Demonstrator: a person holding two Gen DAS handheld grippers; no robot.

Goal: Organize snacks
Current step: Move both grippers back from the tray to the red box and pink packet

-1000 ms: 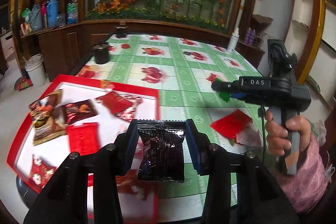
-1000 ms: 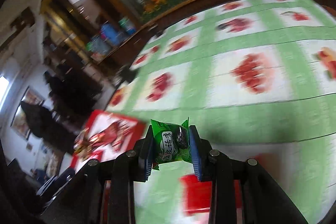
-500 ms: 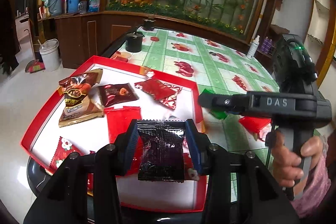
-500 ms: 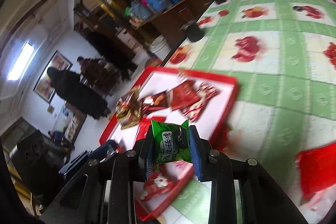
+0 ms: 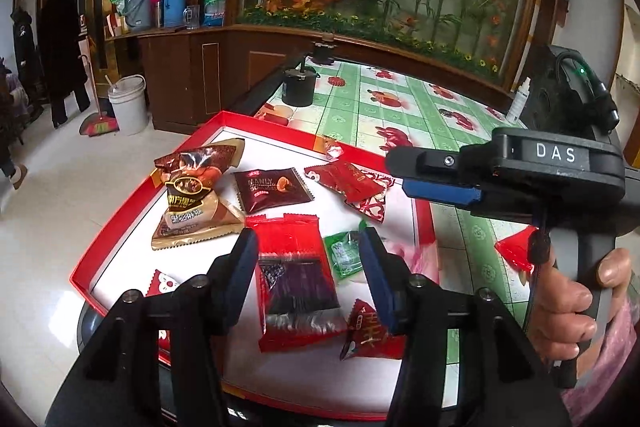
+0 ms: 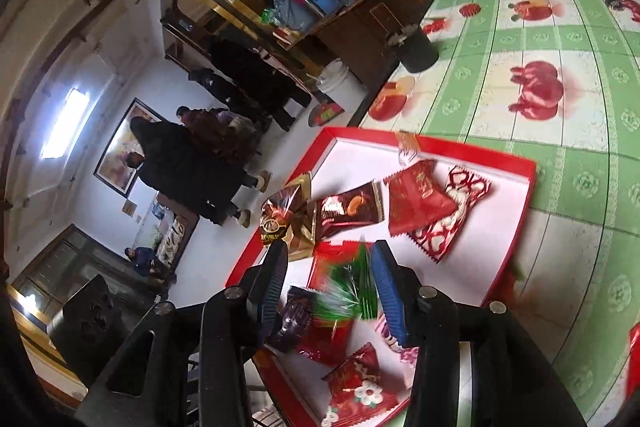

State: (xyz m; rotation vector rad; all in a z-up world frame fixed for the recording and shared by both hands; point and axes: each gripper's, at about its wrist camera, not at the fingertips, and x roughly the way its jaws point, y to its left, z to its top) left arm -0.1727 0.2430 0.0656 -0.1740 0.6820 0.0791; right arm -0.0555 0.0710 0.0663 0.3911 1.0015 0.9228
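- Left gripper point(image 5: 308, 267): jaws spread wide above the red tray point(image 5: 120, 223), gripping nothing. The dark purple packet point(image 5: 298, 285) appears blurred between the blue pads, over the flat red packet point(image 5: 292, 251); whether it touches that packet cannot be told.
- Right gripper point(image 6: 330, 285): jaws likewise spread apart over the same tray. The green packet point(image 6: 348, 287) shows as a motion-blurred smear between the pads, touching neither.
- Left wrist view: that green packet point(image 5: 346, 253) is seen just beside the flat red packet's right edge, inside the tray.
- Tray contents farther out: brown nut packet point(image 5: 196, 195) at the left, dark brown "MANLY" packet point(image 5: 270, 189) beside it, red-and-white patterned packets point(image 5: 354, 187) toward the far right corner, small red packets at the near edge.
- Right hand point(image 5: 572, 307): wrapped round the right gripper's handle, seen at the right of the left wrist view.
- Table: green checked cloth point(image 5: 360, 115) with red fruit print; tray sits at its near left corner. One red packet point(image 5: 516, 251) lies on the cloth outside the tray, partly hidden by the handle.
- Black pot point(image 5: 298, 89): stands on the cloth beyond the tray.
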